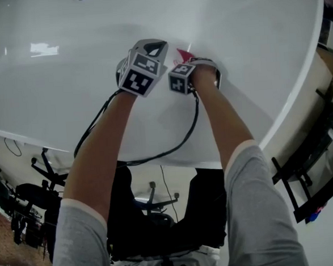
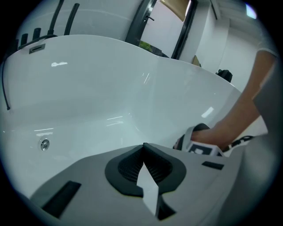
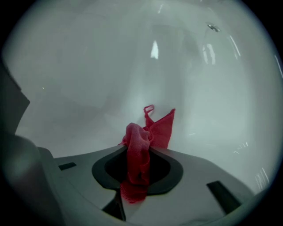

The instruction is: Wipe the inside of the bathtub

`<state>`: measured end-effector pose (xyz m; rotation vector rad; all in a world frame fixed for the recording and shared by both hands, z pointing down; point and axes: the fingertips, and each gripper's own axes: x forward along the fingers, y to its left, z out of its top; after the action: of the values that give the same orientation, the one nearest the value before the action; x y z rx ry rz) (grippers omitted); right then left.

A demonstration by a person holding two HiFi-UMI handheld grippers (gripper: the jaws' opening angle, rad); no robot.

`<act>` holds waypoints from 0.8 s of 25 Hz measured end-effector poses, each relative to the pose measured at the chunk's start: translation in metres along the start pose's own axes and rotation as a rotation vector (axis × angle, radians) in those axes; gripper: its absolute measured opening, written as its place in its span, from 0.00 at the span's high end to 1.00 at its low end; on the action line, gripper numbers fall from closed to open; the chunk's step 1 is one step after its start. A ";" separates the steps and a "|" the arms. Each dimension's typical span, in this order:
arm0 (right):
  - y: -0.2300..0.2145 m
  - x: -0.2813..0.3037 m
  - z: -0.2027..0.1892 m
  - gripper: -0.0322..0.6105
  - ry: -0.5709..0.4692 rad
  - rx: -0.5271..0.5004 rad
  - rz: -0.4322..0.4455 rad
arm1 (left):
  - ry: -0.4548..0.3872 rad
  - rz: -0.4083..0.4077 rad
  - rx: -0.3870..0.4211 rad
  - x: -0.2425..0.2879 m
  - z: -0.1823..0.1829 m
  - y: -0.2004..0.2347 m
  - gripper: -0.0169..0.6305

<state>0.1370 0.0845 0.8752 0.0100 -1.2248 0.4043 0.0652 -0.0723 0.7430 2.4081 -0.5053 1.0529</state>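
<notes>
While the person leaned over the bathtub's [image 1: 245,33] near rim, the right gripper [image 3: 139,148] was clamped on a red cloth [image 3: 152,126], whose loose corner pointed at the white inner surface well below the rim; I couldn't tell if it touched. The left gripper [image 2: 143,152] hung just beside it, jaws together on nothing. With no wipe marks showing, I judged most of the wiping was left to do.

Black office chairs [image 1: 37,195] on pale floor [image 1: 181,185], lower left. Brown speckled patch [image 1: 1,232] in corner. Black metal frame [image 1: 314,170] right. White wall [image 2: 208,39] behind.
</notes>
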 end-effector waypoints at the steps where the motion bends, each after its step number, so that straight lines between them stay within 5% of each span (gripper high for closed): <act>1: 0.012 -0.001 -0.001 0.81 0.007 -0.030 -0.005 | -0.003 -0.001 -0.001 -0.002 0.004 -0.002 0.96; 4: 0.020 -0.014 -0.010 0.81 0.025 -0.063 -0.038 | -0.006 -0.010 0.000 -0.008 0.011 -0.008 0.97; 14: -0.054 -0.040 -0.036 0.81 -0.023 0.081 -0.217 | -0.016 0.000 -0.012 -0.021 0.020 -0.014 0.96; 20: 0.005 -0.053 -0.047 0.81 0.014 0.039 -0.070 | -0.017 -0.003 -0.027 -0.031 0.027 -0.021 0.96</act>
<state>0.1637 0.0843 0.8097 0.0828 -1.1994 0.3670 0.0715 -0.0653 0.6977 2.3952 -0.5181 1.0189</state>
